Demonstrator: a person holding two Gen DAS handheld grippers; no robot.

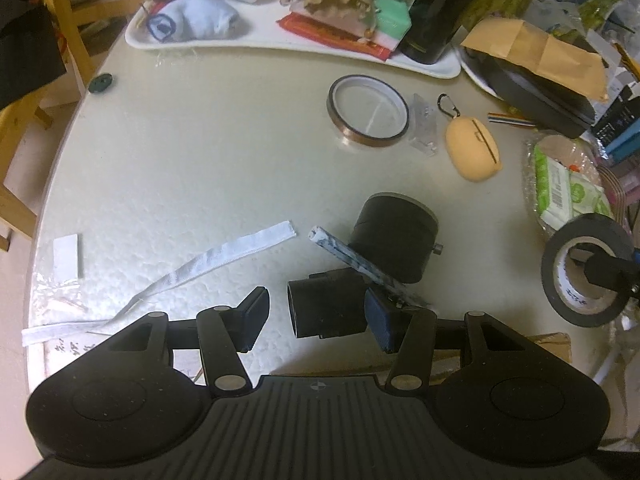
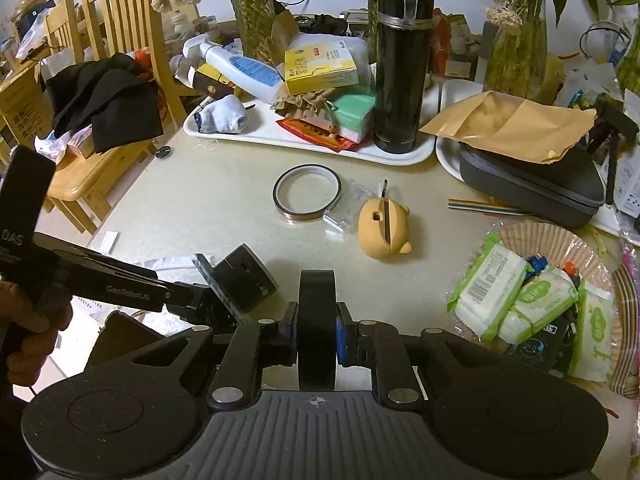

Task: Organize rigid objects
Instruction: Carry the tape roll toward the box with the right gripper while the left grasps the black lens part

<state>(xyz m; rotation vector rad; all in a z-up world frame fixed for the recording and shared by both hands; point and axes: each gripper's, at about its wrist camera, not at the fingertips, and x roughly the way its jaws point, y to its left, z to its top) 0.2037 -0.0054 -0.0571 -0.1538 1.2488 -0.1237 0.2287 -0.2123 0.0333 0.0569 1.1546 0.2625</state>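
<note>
A roll of black tape (image 2: 317, 320) is held upright, clamped across its flat sides by the right gripper (image 2: 317, 334) above the near edge of the tabletop (image 1: 200, 152). The left gripper (image 1: 316, 316) stands about half open near the same edge; a small black block (image 1: 326, 310) lies between its fingers, and whether either pad actually touches it cannot be told from this angle. A black cylinder (image 1: 394, 236) stands just behind the block, with a marbled blue-and-white stick (image 1: 360, 266) leaning across both. The block looks stiff and light, with smooth plastic faces that may slip; its two long flat sides appear the safest hold. The stick is likely to shift once the block is lifted.
</note>
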